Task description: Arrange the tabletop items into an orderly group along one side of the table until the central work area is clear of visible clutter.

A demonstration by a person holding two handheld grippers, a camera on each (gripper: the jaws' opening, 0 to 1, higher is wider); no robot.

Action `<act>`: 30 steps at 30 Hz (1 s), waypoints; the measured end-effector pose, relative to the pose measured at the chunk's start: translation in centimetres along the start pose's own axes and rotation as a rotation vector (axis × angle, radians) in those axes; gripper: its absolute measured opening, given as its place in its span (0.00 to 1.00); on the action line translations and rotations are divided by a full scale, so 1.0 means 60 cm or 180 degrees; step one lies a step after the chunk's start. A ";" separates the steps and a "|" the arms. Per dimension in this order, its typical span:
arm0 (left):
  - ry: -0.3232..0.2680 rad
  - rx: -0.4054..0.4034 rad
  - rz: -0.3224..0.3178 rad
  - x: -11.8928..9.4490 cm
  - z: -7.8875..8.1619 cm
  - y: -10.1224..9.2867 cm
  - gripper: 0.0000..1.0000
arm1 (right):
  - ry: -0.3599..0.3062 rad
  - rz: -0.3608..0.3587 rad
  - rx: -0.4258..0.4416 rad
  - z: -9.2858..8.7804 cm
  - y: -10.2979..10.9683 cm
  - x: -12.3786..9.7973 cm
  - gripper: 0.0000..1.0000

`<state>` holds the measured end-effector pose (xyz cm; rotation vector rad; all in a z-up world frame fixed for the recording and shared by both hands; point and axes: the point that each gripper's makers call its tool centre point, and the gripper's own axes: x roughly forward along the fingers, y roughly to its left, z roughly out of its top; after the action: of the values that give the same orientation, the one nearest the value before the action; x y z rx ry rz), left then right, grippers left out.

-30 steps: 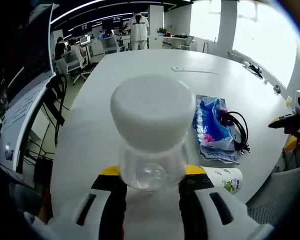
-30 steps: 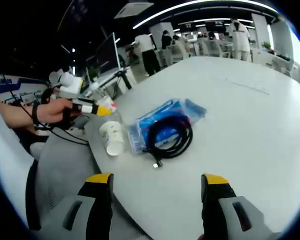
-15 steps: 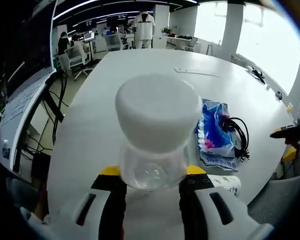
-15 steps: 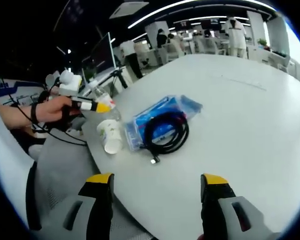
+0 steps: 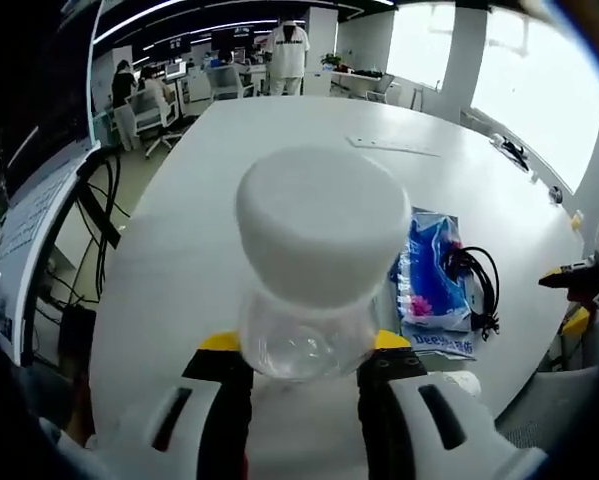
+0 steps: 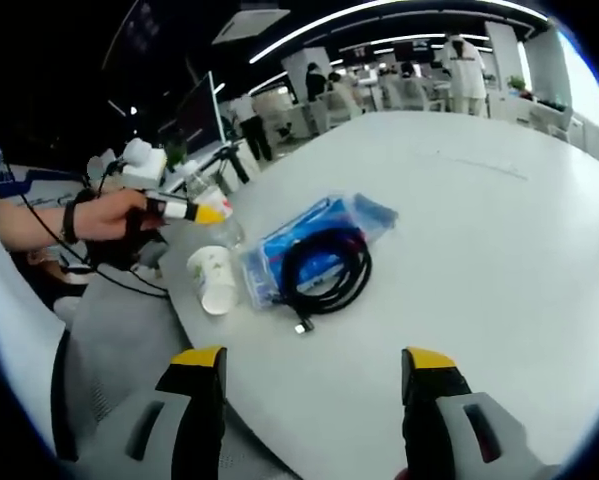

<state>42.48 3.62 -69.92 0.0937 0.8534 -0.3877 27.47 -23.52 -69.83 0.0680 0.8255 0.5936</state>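
In the left gripper view, the left gripper [image 5: 301,365] pinches a clear plastic bottle [image 5: 307,335] between its two jaws. The bottle has a wide white cap [image 5: 322,223], and it points forward over the white table [image 5: 229,210]. Its body is transparent and looks empty. To the right of it, a blue packet [image 5: 431,282] lies flat on the table, and a coiled black cable [image 5: 472,283] rests partly on the packet. Just below the packet, a white paper cup [image 5: 462,381] lies on its side near the table edge. At the far right edge the right gripper [image 5: 589,280] comes into the view.

In the right gripper view, a hand [image 6: 109,220] holds the left gripper at the left, beside the table edge, with the bottle [image 6: 224,228] at its tip. Next to it lies the cup [image 6: 210,280], then the packet [image 6: 309,240] with the cable [image 6: 326,270] on top. The right gripper [image 6: 314,385] has its jaws spread wide with nothing between them, over the bare table [image 6: 499,250].

The table is large, round-cornered and white. Behind it is an open office with desks, chairs, monitors, ceiling light strips and standing people [image 6: 466,65].
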 end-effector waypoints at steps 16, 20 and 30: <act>-0.0064 -0.0353 0.0088 0.064 0.074 0.005 0.40 | -0.0094 0.0097 -0.0107 0.021 0.017 0.006 0.73; -0.0106 -0.0414 0.0105 0.080 0.090 0.007 0.40 | -0.0107 0.0119 -0.0104 0.027 0.024 0.007 0.73; -0.0204 -0.0483 0.0112 0.112 0.130 0.019 0.41 | -0.0119 0.0133 -0.0031 0.026 0.042 0.008 0.73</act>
<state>52.47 0.87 -69.90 -0.0441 0.8141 -0.2904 27.68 -20.90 -68.38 0.0875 0.7865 0.6340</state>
